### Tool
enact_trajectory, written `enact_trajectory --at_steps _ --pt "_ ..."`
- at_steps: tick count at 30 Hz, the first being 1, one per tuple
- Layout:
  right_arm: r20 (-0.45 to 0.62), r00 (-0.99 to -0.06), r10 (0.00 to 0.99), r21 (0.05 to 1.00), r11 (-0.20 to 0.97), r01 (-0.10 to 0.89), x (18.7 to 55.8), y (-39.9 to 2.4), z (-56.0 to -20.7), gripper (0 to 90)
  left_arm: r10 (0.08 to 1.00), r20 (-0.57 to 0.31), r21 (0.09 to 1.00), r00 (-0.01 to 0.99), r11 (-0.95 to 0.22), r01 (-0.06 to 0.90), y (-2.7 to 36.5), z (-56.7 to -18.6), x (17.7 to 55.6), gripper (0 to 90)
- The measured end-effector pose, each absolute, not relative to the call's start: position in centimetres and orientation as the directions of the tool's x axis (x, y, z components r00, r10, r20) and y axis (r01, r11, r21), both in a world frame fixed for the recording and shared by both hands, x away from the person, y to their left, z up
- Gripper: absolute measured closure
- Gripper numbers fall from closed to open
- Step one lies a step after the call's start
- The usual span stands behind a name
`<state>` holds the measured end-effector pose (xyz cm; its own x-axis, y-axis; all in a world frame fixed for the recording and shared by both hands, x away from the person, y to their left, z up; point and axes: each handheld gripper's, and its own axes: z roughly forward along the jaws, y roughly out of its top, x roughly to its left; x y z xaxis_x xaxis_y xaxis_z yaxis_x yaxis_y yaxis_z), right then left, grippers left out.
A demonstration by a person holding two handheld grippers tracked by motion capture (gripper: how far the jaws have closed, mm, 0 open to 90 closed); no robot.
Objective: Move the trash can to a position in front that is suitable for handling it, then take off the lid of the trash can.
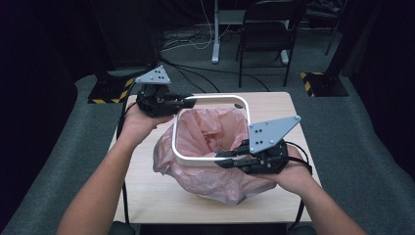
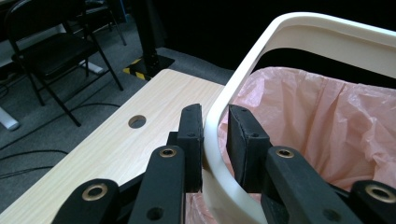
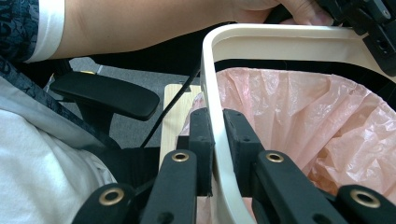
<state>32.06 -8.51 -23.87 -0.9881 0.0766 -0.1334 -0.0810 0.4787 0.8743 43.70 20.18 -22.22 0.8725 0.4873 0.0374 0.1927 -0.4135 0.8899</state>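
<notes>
**Both grippers on the white bin rim**

Where the wooden table [image 1: 147,196] carries a pink plastic bag [image 1: 205,132], a white rounded-square rim [image 1: 211,99] sits over the bag's mouth. Left gripper [image 1: 192,102] straddles the rim's far-left corner; whether its pads press cannot be told. Right gripper [image 1: 221,160] is clamped on the rim's near edge, one pad each side.
</notes>
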Motion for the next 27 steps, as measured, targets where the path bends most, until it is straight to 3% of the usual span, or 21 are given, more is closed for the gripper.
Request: enact_trajectory --at_steps 6,12,15,27 --pt "-0.148 -0.986 0.072 0.87 0.484 -0.095 31.9 -8.4 -23.8 83.2 0.496 0.041 0.895 0.868 -0.405 0.189 20.1 -22.2 43.7 73.0" --pt "-0.148 -0.985 0.089 0.868 0.488 -0.086 31.9 -8.7 -23.9 83.4 0.53 0.035 0.906 0.847 -0.374 0.196 20.4 -22.0 43.6 54.2" --pt "-0.146 -0.984 0.099 0.869 0.488 -0.079 32.0 -8.9 -23.8 83.4 0.549 0.03 0.916 0.836 -0.349 0.197 20.8 -21.7 43.5 49.5" --pt "-0.148 -0.978 0.148 0.874 0.482 -0.059 32.2 -10.0 -23.6 83.3 0.573 0.015 0.932 0.82 -0.304 0.195 22.6 -21.2 43.0 47.5"
